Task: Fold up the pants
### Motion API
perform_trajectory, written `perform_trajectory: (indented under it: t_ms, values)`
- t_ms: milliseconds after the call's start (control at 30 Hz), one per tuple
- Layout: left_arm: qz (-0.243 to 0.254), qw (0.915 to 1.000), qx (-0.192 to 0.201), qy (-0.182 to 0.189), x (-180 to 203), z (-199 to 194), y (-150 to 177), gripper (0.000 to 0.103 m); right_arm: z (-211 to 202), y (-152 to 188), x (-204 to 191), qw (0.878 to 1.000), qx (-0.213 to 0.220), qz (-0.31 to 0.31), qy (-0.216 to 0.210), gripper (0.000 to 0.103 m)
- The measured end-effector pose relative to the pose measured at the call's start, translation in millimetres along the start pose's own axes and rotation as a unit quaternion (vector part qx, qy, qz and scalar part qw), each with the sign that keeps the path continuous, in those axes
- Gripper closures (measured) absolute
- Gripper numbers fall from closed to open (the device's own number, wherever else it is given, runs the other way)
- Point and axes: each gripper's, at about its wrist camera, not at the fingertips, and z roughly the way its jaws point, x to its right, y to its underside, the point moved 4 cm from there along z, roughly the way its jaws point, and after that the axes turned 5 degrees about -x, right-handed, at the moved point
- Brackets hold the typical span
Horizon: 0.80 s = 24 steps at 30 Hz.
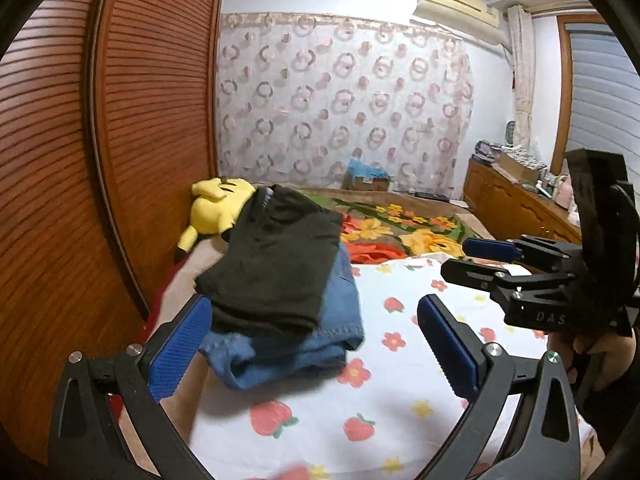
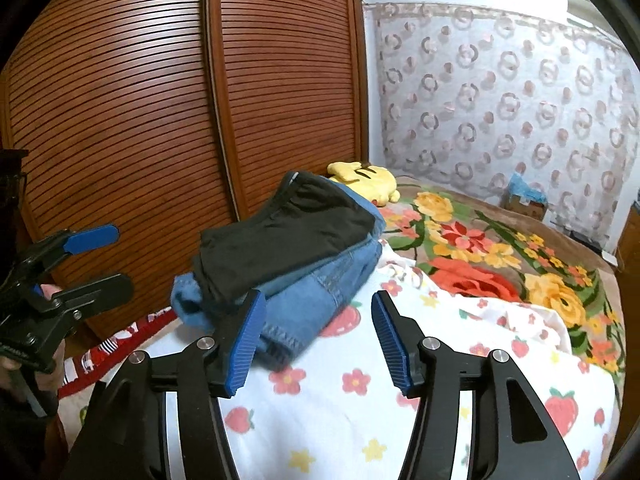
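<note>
left tool agape | black pants folded atop folded jeans

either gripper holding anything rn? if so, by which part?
Nothing held. Left hand-held gripper and right hand-held gripper are both open and empty; folded black pants lie on the jeans, ungripped.

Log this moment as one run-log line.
left gripper: open, empty | right gripper: open, empty | black pants: folded atop folded jeans | stack on strawberry sheet
</note>
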Motion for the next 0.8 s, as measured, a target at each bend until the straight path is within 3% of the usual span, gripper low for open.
perform_trajectory:
  t_ms: [367, 800]
  values:
    - [0.024, 0.9993, -0.017, 0.023, 36.5, -3.5, 30.7, 0.000, -39.6, 53.0, -18.2, 0.998, -0.003, 0.039, 0.050, 0.045]
    - [0.053, 0.9963, -0.012, 0.067, 91.6, -36.6, 52.1, 0.000, -94.5, 78.2, -47.5, 0.993, 0.013, 0.070, 0.097, 0.045]
